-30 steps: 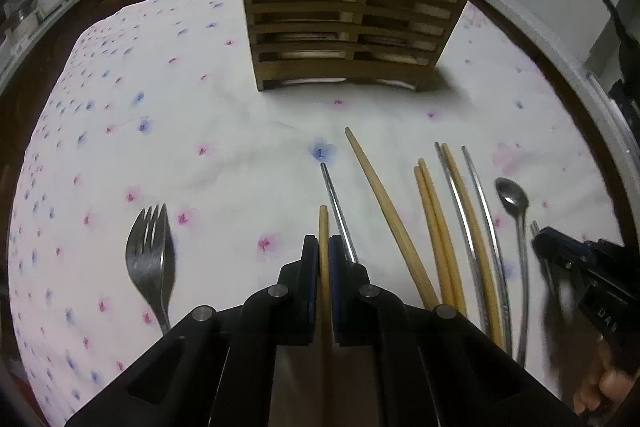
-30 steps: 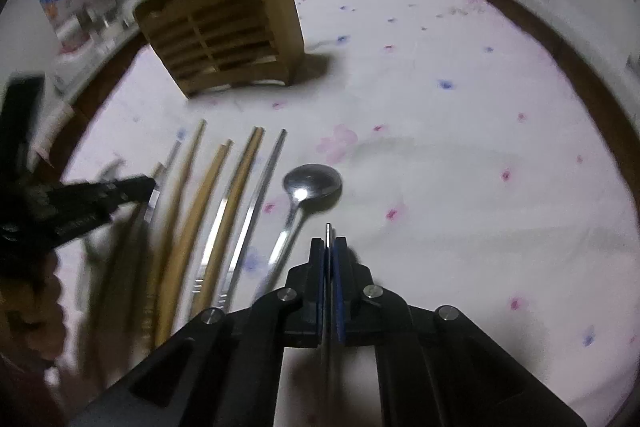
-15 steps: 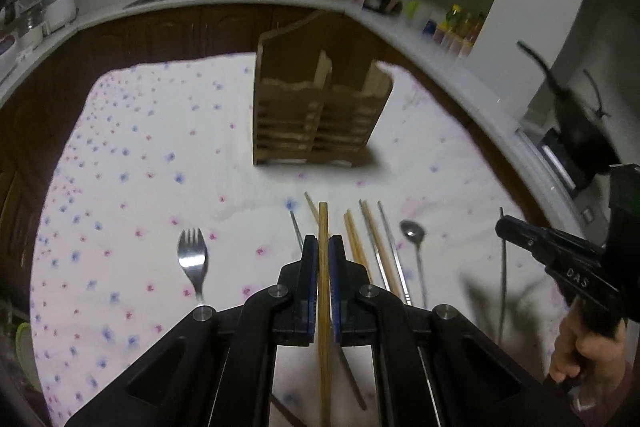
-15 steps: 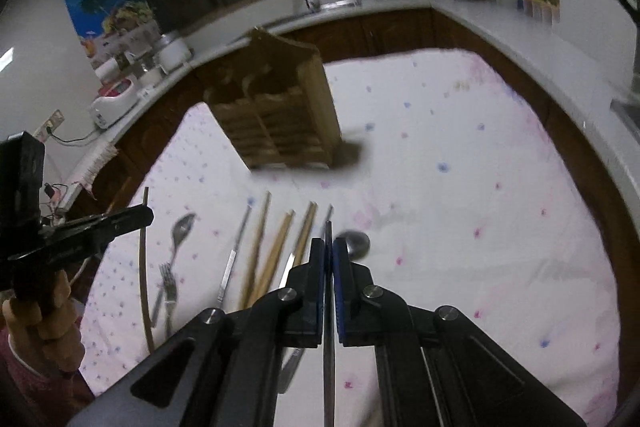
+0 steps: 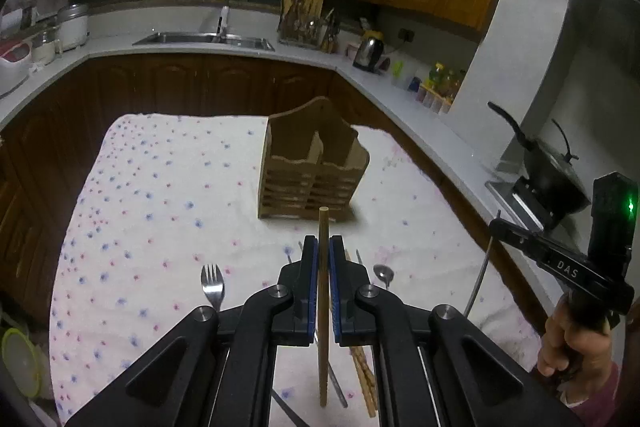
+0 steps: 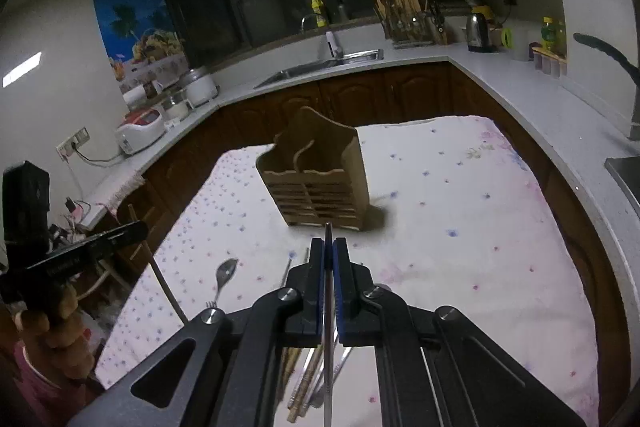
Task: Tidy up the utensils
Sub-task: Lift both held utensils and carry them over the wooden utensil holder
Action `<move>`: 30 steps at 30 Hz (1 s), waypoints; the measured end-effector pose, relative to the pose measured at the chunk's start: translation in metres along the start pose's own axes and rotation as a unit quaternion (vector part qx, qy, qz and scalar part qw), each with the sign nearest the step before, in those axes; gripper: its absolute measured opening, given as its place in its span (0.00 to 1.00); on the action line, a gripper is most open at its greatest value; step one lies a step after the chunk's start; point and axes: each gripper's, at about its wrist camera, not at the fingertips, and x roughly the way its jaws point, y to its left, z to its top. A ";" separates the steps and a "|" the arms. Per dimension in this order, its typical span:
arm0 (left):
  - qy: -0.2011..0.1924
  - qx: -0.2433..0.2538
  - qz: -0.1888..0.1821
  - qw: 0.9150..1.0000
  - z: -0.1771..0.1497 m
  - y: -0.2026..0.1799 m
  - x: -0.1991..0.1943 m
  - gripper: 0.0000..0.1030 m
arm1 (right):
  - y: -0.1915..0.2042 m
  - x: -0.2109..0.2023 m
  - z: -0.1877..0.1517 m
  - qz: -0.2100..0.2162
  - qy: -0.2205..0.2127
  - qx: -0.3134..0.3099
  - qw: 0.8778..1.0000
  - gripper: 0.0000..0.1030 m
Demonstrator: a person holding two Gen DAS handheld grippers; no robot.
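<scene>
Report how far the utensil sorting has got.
Done: nothing visible yet in the slatted wooden utensil holder.
In hand: left gripper clamps a wooden chopstick; right gripper clamps a thin metal chopstick.
Left: the steel fork, spoon and remaining chopsticks on the floral cloth.

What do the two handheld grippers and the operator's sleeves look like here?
Both the left gripper and the right gripper are matte black linkage frames with silver pivot bolts and blue pads lining the fingers. The right one's side reads "DAS" in white, and its black rear box shows a green LED. Sleeves are pink. No cables are visible.
</scene>
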 end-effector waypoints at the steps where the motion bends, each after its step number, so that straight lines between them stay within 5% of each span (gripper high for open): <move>1: -0.004 -0.001 0.001 1.000 0.001 0.001 -0.002 0.03 | 0.000 -0.001 0.003 0.000 -0.005 0.000 1.000 0.04; 18: -0.131 -0.031 -0.013 0.991 0.068 0.026 0.000 0.03 | 0.005 0.010 0.100 0.030 -0.153 0.012 0.988 0.04; 30: -0.208 -0.060 0.020 0.976 0.120 0.055 0.097 0.03 | -0.016 0.075 0.167 0.004 -0.237 0.034 0.971 0.04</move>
